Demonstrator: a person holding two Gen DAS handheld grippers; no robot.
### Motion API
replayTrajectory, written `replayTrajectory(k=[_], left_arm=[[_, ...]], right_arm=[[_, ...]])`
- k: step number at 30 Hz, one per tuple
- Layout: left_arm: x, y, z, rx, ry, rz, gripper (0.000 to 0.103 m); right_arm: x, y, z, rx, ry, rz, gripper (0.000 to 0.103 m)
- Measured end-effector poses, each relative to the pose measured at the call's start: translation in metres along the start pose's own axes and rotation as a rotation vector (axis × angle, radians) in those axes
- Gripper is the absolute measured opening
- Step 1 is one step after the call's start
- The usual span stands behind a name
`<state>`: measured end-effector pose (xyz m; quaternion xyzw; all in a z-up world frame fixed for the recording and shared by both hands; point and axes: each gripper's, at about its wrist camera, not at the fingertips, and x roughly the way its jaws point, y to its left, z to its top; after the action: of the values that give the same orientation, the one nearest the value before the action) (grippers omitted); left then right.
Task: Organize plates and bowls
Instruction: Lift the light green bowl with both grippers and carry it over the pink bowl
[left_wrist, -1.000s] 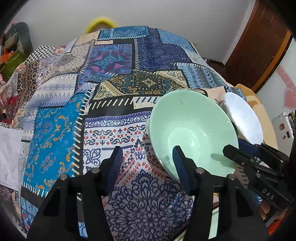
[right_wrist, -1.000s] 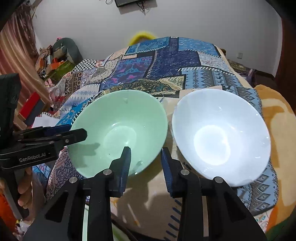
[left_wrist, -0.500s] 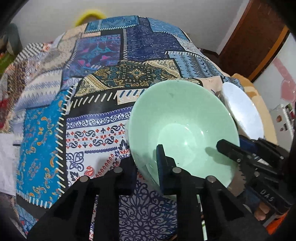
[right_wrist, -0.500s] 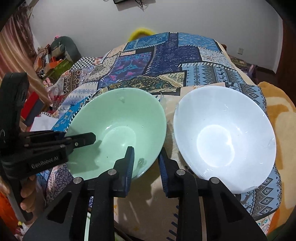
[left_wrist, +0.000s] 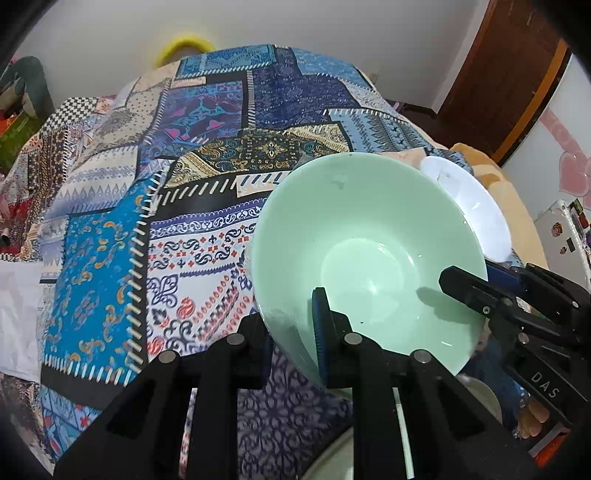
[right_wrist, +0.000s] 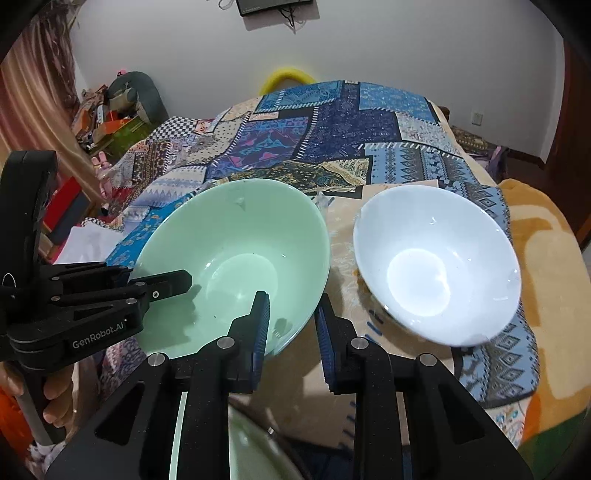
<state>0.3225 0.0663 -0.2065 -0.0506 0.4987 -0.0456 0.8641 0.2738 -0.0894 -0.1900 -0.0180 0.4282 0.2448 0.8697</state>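
Across the bed, your patchwork quilt fills most of both views, its far end running out of sight under the yellow ring by the wall. On it sits the green bowl, and just to its right the white bowl; from your left camera the green one hides most of the white one, leaving only a crescent of rim. At the bottom edge of the right view, a pale green plate is cut off by the frame and half covered by the tool, so you cannot tell what it rests on.

Your left gripper has its fingers closed most of the way on the green bowl's near wall, one pad inside and one outside. Your right gripper straddles the same bowl's rim at its right side, one finger inside, the other outside; a small gap shows, so whether it pinches is unclear. Part of your hand shows below the left tool.
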Motion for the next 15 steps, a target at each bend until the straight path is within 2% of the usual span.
replayTrajectory(k=[15], left_arm=[[-0.082,0.000,-0.033,-0.014,-0.085,0.013,0.018]], right_arm=[[-0.050,0.040,-0.012,-0.033,-0.053,0.016,0.023]])
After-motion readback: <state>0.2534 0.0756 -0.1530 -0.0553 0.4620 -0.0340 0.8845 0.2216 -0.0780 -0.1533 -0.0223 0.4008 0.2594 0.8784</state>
